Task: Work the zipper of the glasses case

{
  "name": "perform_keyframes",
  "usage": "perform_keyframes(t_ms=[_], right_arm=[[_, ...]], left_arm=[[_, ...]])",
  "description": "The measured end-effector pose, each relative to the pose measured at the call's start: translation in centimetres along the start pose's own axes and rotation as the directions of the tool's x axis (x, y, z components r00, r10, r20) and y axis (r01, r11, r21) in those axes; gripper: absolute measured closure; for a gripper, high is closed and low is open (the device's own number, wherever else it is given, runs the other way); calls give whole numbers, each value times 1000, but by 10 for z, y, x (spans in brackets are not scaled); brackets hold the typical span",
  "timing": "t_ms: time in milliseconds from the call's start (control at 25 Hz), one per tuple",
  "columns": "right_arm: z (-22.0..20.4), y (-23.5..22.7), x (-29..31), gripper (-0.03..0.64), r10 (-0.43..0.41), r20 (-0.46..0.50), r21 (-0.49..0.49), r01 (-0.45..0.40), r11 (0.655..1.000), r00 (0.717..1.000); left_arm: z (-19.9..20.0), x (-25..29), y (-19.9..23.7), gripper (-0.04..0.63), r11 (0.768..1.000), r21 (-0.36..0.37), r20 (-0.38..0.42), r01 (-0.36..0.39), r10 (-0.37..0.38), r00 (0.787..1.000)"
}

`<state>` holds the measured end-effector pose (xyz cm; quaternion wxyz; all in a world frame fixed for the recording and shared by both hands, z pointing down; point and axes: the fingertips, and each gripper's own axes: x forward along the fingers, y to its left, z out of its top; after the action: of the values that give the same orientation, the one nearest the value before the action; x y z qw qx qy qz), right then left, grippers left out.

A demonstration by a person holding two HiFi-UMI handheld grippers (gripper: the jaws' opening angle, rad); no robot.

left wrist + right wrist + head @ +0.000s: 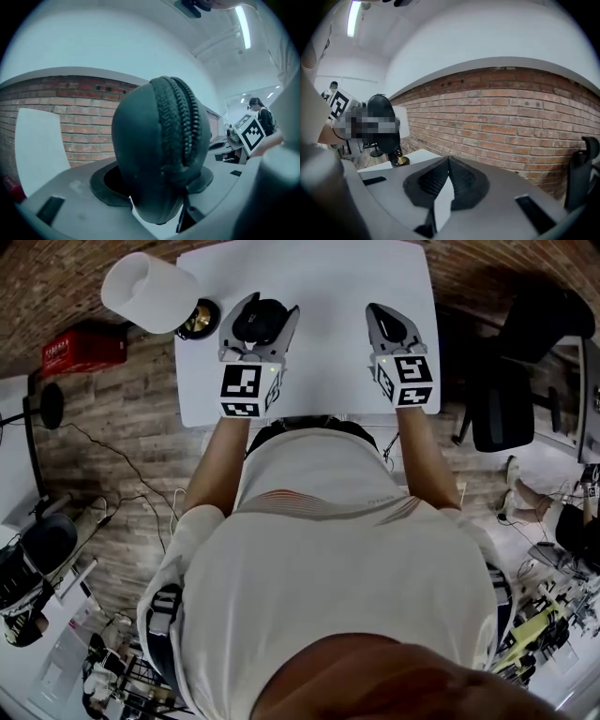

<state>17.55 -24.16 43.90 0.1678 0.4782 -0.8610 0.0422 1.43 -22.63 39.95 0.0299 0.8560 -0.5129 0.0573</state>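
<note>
The only container in view is the black glasses case, and it is zipped along the stretch that shows, so its inside cannot be seen. In the left gripper view it fills the middle of the frame, standing on end, with the zipper running as a ribbed band over its rounded top and down toward the camera.

The case sits between the two jaws of the left tongs, which stand wide and press on it from either side. In the head view this pair is at the upper left of the white desk, above its near half.

The right tongs are at the upper right of the desk, well apart from the case. In the right gripper view their dark ribbed pads meet along one line, with nothing between them.

A white lamp shade and its brass base stand at the desk's left edge, just beside the left tongs. A black office chair is on the wooden floor at the right of the frame.
</note>
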Motion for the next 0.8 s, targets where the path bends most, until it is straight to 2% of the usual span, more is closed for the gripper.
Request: perform_keyframes(t_ms=[120,800], right_arm=[[5,-5,-3,565,-29,30,2,29,1000,999],[12,0,-4,565,-15,49,-23,17,1000,999]], left_arm=[[-3,-7,8,326,999,-12,9,-37,37,999],[-9,-10,9,325,998,-48,-13,-44,43,999]])
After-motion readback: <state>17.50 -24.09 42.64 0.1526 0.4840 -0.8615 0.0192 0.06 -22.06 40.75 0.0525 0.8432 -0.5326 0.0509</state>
